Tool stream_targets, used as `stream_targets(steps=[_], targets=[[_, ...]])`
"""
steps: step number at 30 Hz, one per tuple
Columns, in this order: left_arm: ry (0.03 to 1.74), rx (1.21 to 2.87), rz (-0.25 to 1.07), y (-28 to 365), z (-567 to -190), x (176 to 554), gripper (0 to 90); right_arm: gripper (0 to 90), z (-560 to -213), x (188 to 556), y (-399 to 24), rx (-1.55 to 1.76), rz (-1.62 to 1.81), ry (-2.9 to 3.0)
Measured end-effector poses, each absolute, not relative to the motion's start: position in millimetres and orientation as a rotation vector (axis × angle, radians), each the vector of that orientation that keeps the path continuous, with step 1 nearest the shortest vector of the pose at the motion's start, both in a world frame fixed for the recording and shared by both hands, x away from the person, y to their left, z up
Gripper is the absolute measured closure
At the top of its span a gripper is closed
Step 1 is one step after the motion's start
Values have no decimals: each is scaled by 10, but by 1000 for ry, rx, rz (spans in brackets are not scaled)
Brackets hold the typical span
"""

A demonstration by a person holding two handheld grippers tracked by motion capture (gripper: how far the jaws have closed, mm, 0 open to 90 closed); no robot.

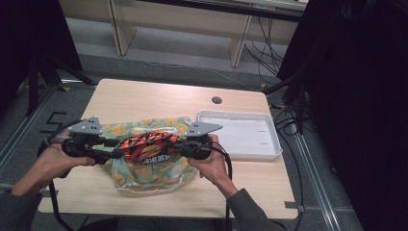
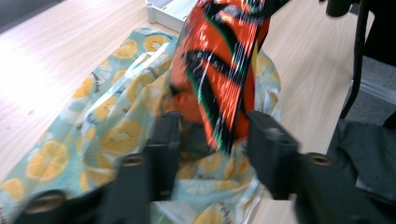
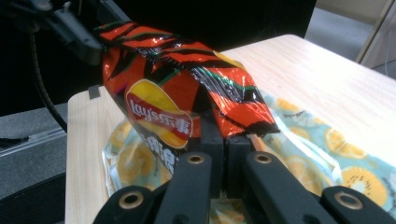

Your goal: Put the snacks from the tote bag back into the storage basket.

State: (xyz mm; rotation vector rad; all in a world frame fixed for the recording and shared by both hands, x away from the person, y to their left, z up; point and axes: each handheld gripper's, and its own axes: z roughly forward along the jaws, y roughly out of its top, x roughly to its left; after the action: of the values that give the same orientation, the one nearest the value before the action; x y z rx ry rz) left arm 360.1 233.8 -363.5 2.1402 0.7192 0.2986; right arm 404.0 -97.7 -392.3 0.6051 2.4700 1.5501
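Jaws of the right gripper [image 3: 224, 140] are pressed together on the near end of the chip bag [image 3: 173, 88], pinching its crimped edge. In the left gripper view the left gripper [image 2: 212, 135] has its jaws partly apart, one on each side of the bag's [image 2: 224, 70] lower end; whether the pads touch the foil cannot be told, and the picture is blurred. From above, the chip bag [image 1: 146, 144] hangs level between the two grippers, the left gripper [image 1: 113, 149] at its 9 o'clock end and the right gripper [image 1: 178, 147] at its 3 o'clock end, each held in a hand. Directly under the bag lies a clear pouch [image 1: 144, 173] printed with orange slices on a pale green ground, spread on the table [image 1: 159, 94]; it reaches toward 6 o'clock of the bag, near the table's front edge. A white tray [image 1: 240, 130] sits on the table at 3 o'clock of the right gripper, just beside it. A round grey cap [image 1: 216, 100] is set in the tabletop at 12 o'clock of the tray.
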Motion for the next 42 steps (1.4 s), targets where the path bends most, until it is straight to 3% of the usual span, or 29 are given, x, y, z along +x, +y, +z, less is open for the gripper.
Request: stream_targets(steps=[4, 14, 30, 32, 37, 42], targets=[[792, 2132, 337, 2448, -3860, 3508, 370, 900, -3841, 4045, -986, 607, 1576, 2464], [972, 2007, 411, 2574, -4317, 3270, 312, 900, -3709, 4051, -909, 562, 1623, 2453], [1003, 2112, 479, 2683, -4417, 3113, 277, 900, -3434, 4076, -819, 540, 1690, 2435], [1043, 2063, 476, 2661, -4460, 3108, 259, 900, -3389, 4066, -813, 533, 1685, 2442], [1028, 2132, 496, 2693, -4460, 3125, 222, 900, -3210, 4080, -830, 508, 1719, 2439], [1052, 2096, 508, 2644, -4505, 3123, 215, 900, -2978, 4083, -877, 524, 1780, 2441]])
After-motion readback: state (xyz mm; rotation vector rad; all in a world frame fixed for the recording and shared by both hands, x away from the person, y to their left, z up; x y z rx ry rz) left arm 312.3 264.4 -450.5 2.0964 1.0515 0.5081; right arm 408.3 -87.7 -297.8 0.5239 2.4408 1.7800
